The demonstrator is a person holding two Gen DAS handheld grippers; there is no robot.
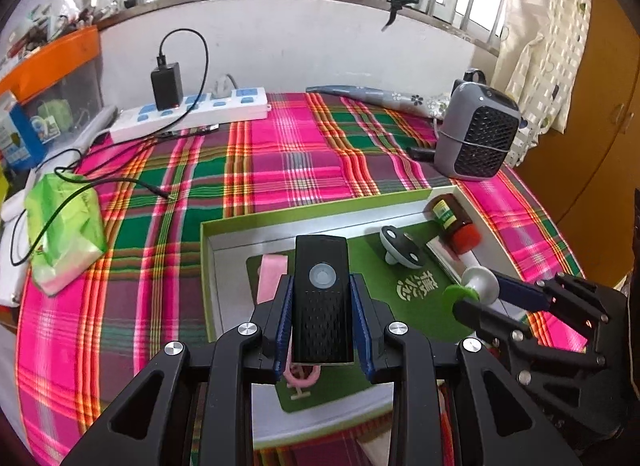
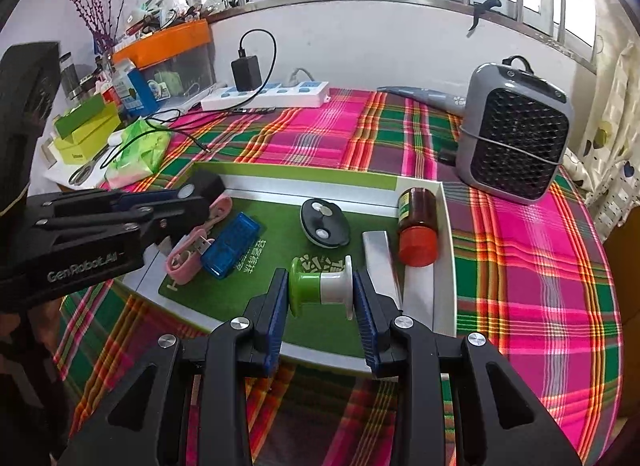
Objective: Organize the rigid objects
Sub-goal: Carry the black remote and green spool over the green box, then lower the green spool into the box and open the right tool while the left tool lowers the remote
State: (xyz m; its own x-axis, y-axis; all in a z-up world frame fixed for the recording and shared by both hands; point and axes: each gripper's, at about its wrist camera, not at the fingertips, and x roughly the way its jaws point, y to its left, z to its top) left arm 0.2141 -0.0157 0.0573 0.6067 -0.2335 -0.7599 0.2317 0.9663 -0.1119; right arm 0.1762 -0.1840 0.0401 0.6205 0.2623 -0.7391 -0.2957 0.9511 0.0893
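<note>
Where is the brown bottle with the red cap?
The brown bottle lies on its side in the tray's far right corner, against the wall, beside the silver bar.

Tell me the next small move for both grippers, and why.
Probably lower each thing onto bare green mat in the tray and let go. The left gripper clamps a black remote above the tray; the right gripper clamps a green and white spool over the near edge. Other items already lie inside.
</note>
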